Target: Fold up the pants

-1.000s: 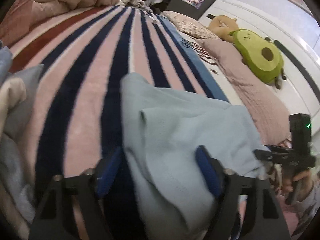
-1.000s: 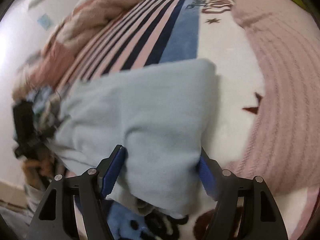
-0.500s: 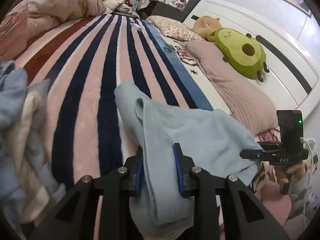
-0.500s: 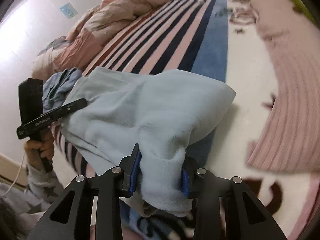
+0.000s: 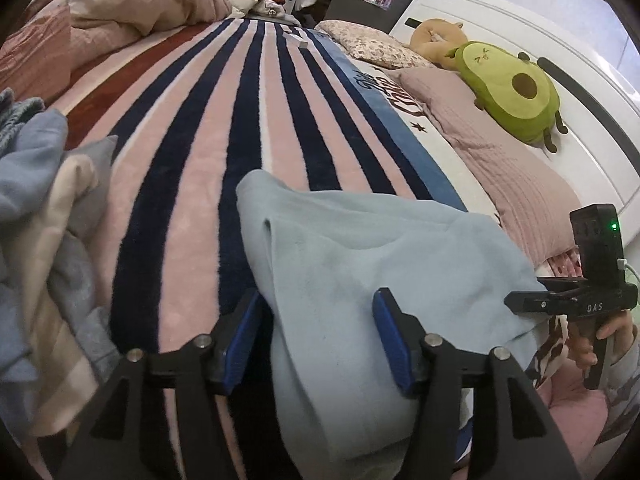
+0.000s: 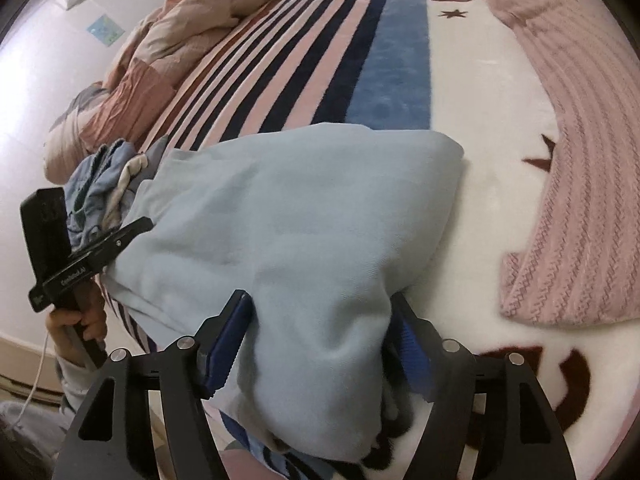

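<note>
The light blue pants [image 5: 360,264] lay in a loosely folded heap near the close edge of the bed [image 5: 192,168], resting on its striped blanket [image 5: 280,92] and spilling over the edge toward the cameras. The left claw [image 5: 316,336] stood about half wide, its jaws having just been opening, with a thick fold of the pants running up between the blue pads [image 5: 390,340]. The fold lay against the left-hand pad, while the right-hand pad sat on top of the cloth without pinching it. In the right wrist view the right claw [image 6: 320,344] also stood fairly wide, its jaws likewise having just been opening. A rounded bunch of the same pants [image 6: 304,216] filled the gap and draped down past the fingers [image 6: 226,340]. The cloth brushed both pads, yet hung slack and showed no squeeze. The two claws sat at opposite ends of the heap's near side, each visible from the other's camera, and each handle was held by a hand [image 5: 600,336].

A jumble of other clothes [image 5: 44,240] in blue, grey and cream lay just beside the pants toward the left end of the bed. A pink knitted pillow [image 5: 504,172] lay toward the headboard side, with an avocado plush toy [image 5: 512,92] on it, well apart from the pants. A crumpled pink duvet [image 5: 120,8] was piled along the far edge.
</note>
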Action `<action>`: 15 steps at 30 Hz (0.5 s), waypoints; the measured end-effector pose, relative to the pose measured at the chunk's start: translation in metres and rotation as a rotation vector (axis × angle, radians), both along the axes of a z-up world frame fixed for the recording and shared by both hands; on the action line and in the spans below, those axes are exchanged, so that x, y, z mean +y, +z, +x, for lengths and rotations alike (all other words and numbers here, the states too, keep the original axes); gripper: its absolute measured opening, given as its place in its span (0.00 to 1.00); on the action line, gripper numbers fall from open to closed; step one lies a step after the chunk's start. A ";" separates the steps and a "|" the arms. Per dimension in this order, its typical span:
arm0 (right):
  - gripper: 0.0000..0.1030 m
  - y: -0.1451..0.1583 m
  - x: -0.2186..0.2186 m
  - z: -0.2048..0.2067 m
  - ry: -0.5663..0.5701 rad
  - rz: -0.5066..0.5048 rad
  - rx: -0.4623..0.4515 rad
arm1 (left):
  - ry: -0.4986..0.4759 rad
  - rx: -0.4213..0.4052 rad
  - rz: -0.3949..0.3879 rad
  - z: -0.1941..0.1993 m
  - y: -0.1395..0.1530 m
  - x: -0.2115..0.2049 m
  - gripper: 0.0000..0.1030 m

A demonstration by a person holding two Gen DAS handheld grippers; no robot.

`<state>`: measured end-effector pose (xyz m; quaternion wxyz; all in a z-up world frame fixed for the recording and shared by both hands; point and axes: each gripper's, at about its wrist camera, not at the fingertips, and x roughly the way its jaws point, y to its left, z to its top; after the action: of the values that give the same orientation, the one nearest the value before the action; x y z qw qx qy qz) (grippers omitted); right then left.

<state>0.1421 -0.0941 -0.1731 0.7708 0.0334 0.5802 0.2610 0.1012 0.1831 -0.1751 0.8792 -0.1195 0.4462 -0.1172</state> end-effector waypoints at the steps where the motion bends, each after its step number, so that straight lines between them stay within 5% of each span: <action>1: 0.62 0.000 0.002 -0.001 0.007 -0.004 -0.005 | -0.002 0.001 0.002 0.001 0.000 -0.001 0.49; 7: 0.35 0.002 0.010 -0.007 0.027 0.000 -0.021 | -0.020 -0.036 0.062 -0.002 0.008 -0.014 0.25; 15: 0.29 0.018 0.023 -0.019 0.041 -0.044 -0.108 | -0.012 -0.117 0.112 -0.016 0.032 -0.021 0.18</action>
<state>0.1230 -0.0710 -0.1552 0.7960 -0.0096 0.5438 0.2657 0.0857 0.1620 -0.1435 0.9084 -0.0602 0.4004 -0.1042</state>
